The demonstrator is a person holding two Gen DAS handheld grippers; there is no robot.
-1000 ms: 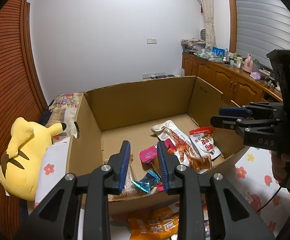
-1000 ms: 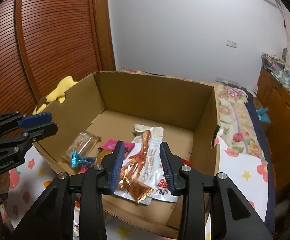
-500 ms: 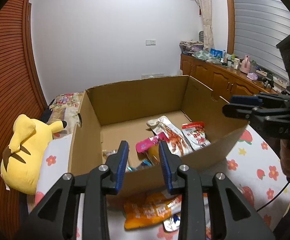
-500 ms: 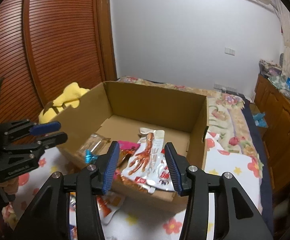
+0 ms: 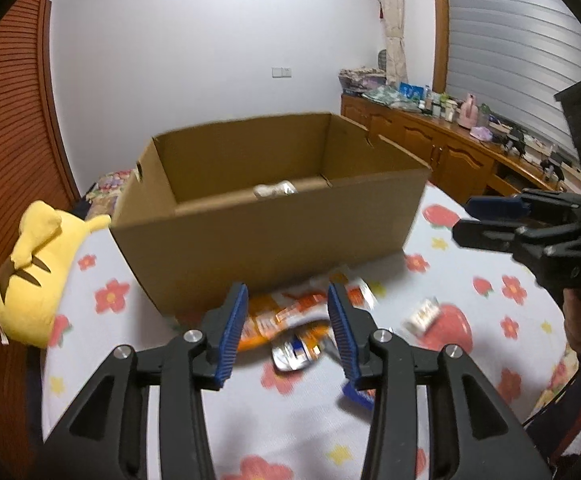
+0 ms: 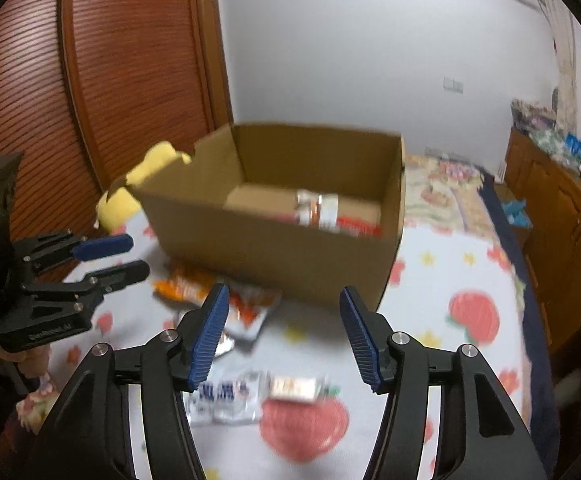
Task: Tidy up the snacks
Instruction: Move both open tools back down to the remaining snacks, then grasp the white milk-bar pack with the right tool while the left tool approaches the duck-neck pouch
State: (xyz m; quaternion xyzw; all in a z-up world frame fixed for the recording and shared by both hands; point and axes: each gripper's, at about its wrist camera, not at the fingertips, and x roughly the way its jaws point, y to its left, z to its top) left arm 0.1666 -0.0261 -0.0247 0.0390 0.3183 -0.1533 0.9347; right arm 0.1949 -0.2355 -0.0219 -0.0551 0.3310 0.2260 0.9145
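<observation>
Pull-back: we have drawn both grippers out and away from the cardboard box (image 5: 266,236) — a second ago they hung over its open top, now they sit low in front of its near wall, above the flowered bedsheet (image 5: 102,336).

Left gripper (image 5: 286,334): its fingers are spread wider than half a second ago, and nothing is between them.

Right gripper (image 6: 284,338): also widened, jaws well apart, empty.

Snacks in the box: from this lower angle we see only the tops of a few packets (image 6: 322,212) over the near rim; they lie toward the right side of the box floor.

Snacks left outside: an orange packet (image 5: 274,320) lies on the sheet just beside the box's near wall, a silvery pouch (image 5: 294,354) next to it, a small white pack (image 5: 422,314) further right, and a clear-wrapped packet (image 6: 290,390) under our right gripper.

Meaning for the task: we judge a drop into the box is done and we are going back for the loose packets, so sorting is partway through.

Hard to make out: both views are smeared by motion, so no label is readable and the packet edges blur together.

Hidden: the near wall covers most of the box floor — we cannot count what is inside.

Cut off: a blue scrap (image 5: 356,394) by the left gripper's right finger is half covered, and we cannot tell what it is.

Bystander: a yellow plush toy (image 5: 34,268) sits left of the box.
</observation>
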